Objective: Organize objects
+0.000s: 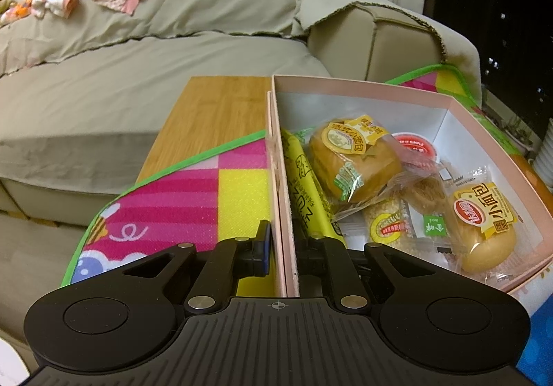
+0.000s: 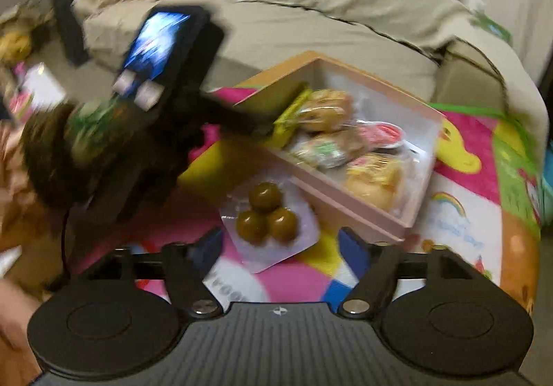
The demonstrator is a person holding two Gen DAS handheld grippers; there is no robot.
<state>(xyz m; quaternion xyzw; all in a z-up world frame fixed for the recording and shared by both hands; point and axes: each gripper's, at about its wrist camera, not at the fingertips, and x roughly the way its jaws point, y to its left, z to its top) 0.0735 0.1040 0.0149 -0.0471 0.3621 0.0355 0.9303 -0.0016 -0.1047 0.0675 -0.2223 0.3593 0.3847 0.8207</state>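
My left gripper [image 1: 285, 247] is shut on the left wall of the pink box [image 1: 380, 85], one finger outside and one inside. The box holds wrapped buns [image 1: 352, 161], a long yellow packet [image 1: 304, 185], a red-lidded cup [image 1: 414, 147] and other snack packets. In the blurred right wrist view, my right gripper [image 2: 280, 249] stands open above the mat. A clear packet with three brown round sweets [image 2: 269, 220] lies on the mat just beyond its fingertips, beside the pink box [image 2: 363, 213]. The pads do not touch it. The left gripper [image 2: 262, 125] shows there too, clamped on the box wall.
The box sits on a colourful play mat [image 1: 190, 195] laid over a wooden table [image 1: 214, 109]. A beige covered sofa [image 1: 138, 57] with clothes and toys runs behind. A person's hand [image 2: 10, 299] shows at the left edge.
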